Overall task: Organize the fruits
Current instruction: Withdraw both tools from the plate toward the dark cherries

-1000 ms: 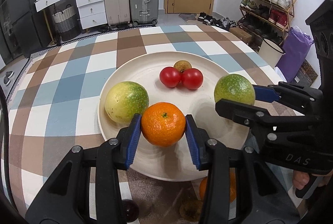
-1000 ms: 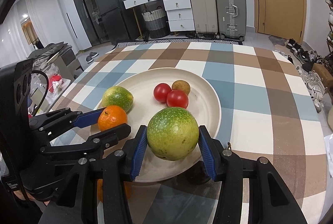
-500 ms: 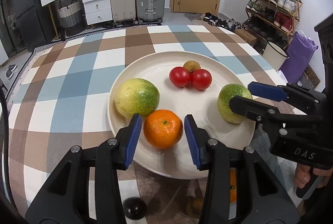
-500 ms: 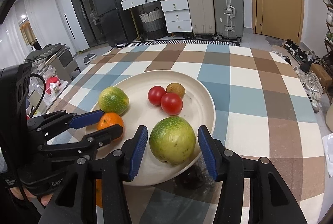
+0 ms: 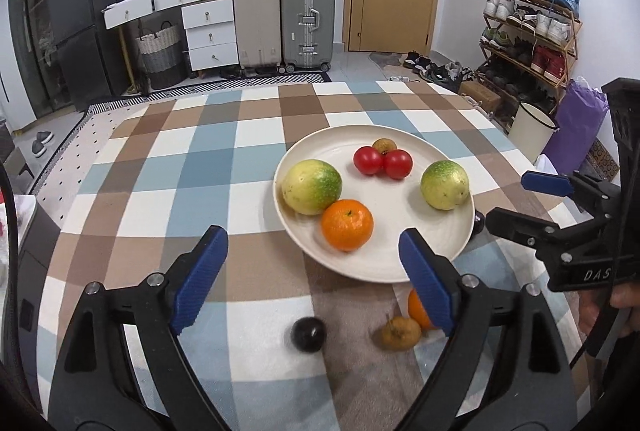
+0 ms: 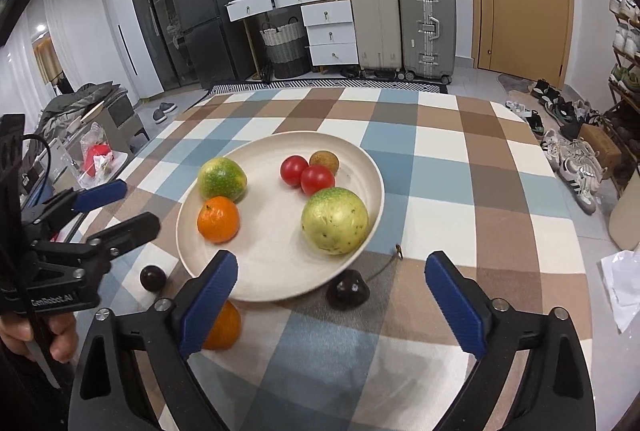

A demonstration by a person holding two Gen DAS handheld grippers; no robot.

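My left tool (image 5: 310, 273) and right tool (image 6: 332, 301) both hang with fingers spread apart, holding nothing. The round cream plate (image 6: 264, 271) on the checked table (image 6: 460, 191) carries an orange mandarin (image 6: 218, 219), two green-yellow round fruits (image 6: 335, 221), two red tomatoes (image 6: 317, 179) and a small brown fruit (image 6: 324, 161). Near me, off the plate, lie another orange (image 6: 222, 327) and two dark fruits (image 6: 347, 289).

In the left view a second orange (image 5: 416, 307) near the plate (image 5: 372, 267) is half hidden behind the left gripper's (image 5: 312, 271) right finger (image 5: 428, 283); the brown fruit (image 5: 398, 331) and dark fruit (image 5: 308, 334) beside it are blurred. In the right view the same orange (image 6: 224, 327) sits partly behind a blue pad (image 6: 208, 303), and another dark fruit (image 6: 347, 289) tucks under the plate's (image 6: 280, 287) rim. Box labels are too small to read.
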